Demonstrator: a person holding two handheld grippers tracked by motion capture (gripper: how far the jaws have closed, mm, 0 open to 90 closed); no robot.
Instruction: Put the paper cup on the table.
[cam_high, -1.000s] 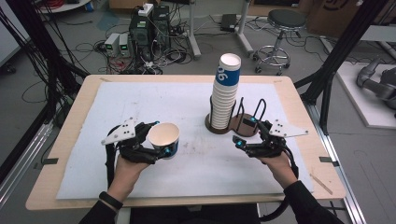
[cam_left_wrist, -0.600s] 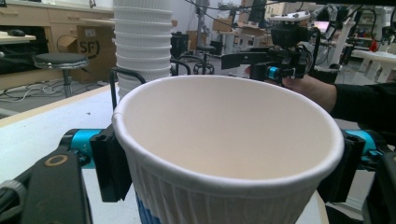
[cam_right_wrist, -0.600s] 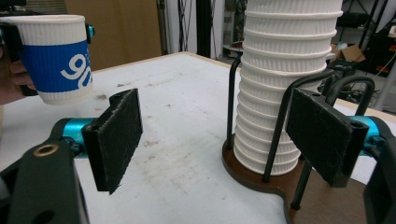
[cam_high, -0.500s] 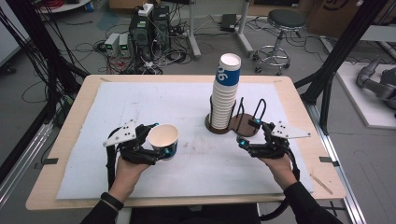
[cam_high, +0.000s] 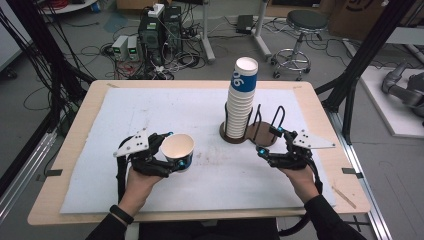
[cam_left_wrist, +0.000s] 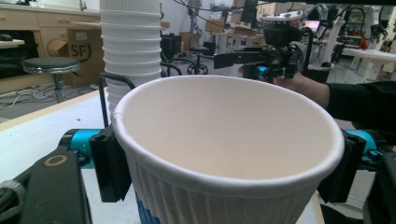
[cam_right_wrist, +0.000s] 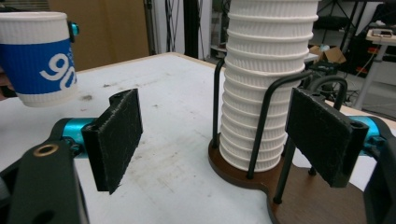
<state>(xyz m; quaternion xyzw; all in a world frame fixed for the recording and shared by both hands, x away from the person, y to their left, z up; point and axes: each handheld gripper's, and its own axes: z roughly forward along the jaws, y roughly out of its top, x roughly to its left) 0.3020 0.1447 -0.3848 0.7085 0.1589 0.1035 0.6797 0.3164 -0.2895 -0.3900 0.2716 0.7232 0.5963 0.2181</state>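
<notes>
Holding a paper cup (cam_high: 177, 149) in the left gripper (cam_high: 176, 151), jaws clamped on its sides
Right gripper (cam_high: 267, 141) jaws stand open and empty beside the cup stack (cam_high: 240, 100)

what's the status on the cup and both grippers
Left gripper shut on paper cup, held above the table. Right gripper open, beside cup stack. Nothing in the way.

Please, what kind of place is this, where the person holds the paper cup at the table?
Probably a robotics laboratory or workshop, not a café. Computers and tangled cables lie on the floor behind the table, black metal frames stand around it, and part of a grey robot arm rests at the right.
</notes>
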